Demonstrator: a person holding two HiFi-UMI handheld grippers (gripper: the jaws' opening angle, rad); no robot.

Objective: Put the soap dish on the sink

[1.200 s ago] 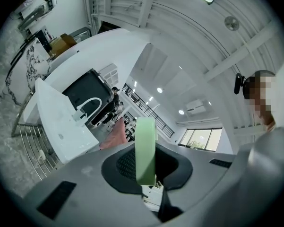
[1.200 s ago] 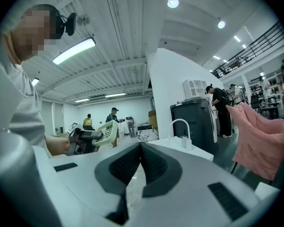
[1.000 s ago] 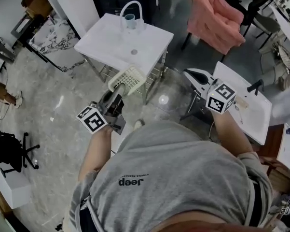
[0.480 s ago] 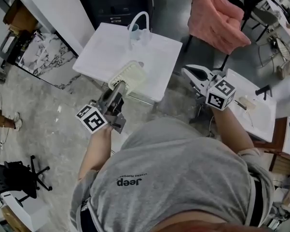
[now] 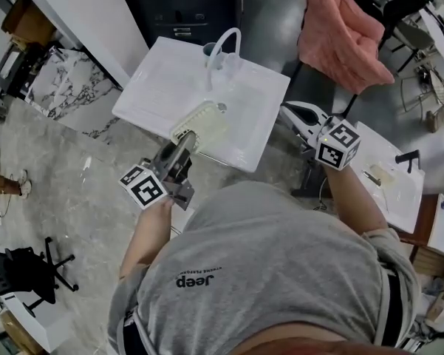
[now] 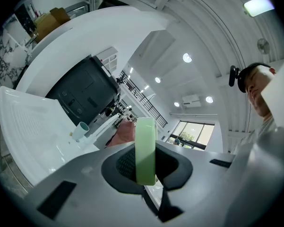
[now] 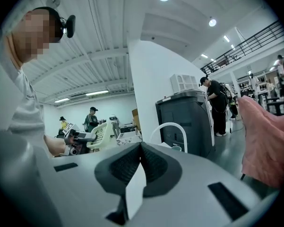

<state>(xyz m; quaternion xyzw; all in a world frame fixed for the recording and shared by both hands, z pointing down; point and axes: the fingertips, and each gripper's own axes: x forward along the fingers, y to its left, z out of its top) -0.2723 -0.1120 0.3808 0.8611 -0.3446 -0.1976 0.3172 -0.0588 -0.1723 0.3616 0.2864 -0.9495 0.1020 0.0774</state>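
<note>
The soap dish (image 5: 200, 123), a pale yellow-green slotted tray, hangs over the front part of the white sink (image 5: 162, 87), with my left gripper (image 5: 186, 140) shut on its near end. In the left gripper view the soap dish (image 6: 145, 150) stands edge-on between the pads, and the sink (image 6: 28, 126) lies to the left below it. At the sink's back stand a white arched faucet (image 5: 226, 44) and a small cup (image 5: 209, 49). My right gripper (image 5: 294, 115) hovers beside the sink's right edge, shut with nothing in it. In the right gripper view the dish (image 7: 100, 135) shows at the left.
A pink cloth (image 5: 343, 35) is draped over a chair at the back right. A second white basin (image 5: 390, 174) stands to the right. A dark grey cabinet (image 5: 185, 6) is behind the sink and a marble slab (image 5: 66, 80) to its left. People stand far off.
Both grippers have come up to the sink. The soap dish, earlier over the floor in front of it, now hangs over the sink's front part. The right gripper has stayed shut.
</note>
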